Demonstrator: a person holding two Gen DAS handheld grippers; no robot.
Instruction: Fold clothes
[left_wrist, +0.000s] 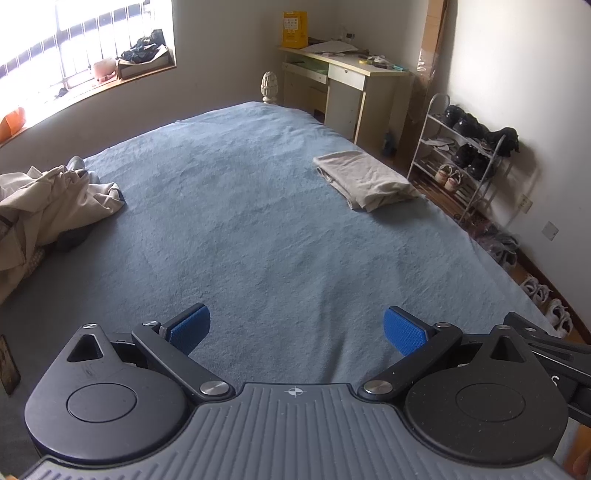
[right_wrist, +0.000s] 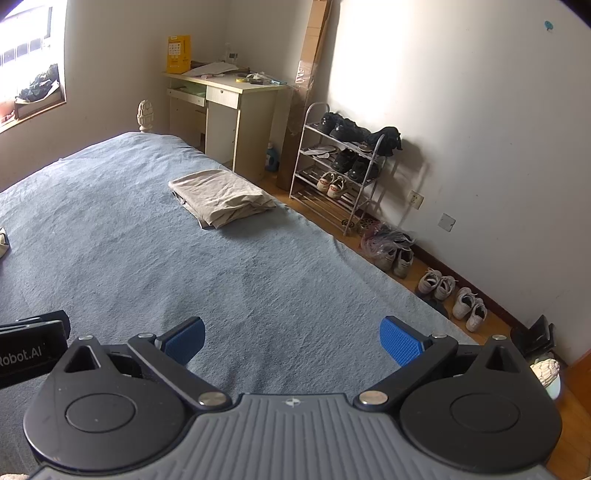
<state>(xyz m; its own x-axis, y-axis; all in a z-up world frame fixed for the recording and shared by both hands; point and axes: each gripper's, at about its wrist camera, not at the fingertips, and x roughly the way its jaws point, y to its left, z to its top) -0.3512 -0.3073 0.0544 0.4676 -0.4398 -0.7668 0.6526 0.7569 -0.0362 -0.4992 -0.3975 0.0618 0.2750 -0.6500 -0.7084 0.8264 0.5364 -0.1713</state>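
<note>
Ahead, well apart from both wide, empty claws — left claw (left_wrist: 297, 330), right claw (right_wrist: 292, 330) — lies the folded garment (right_wrist: 221, 197).

Home bedroom — bed (left_wrist: 258, 206), desk (left_wrist: 347, 81) (shoe rack (right_wrist: 332, 166)).

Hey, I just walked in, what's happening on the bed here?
Someone is folding clothes with two handheld grippers. Right now both are empty: the left gripper and right gripper hang open over the blue bedspread, touching nothing. One beige garment lies folded near the bed's right edge. A crumpled pile of clothes waits unfolded on the left side.
</note>
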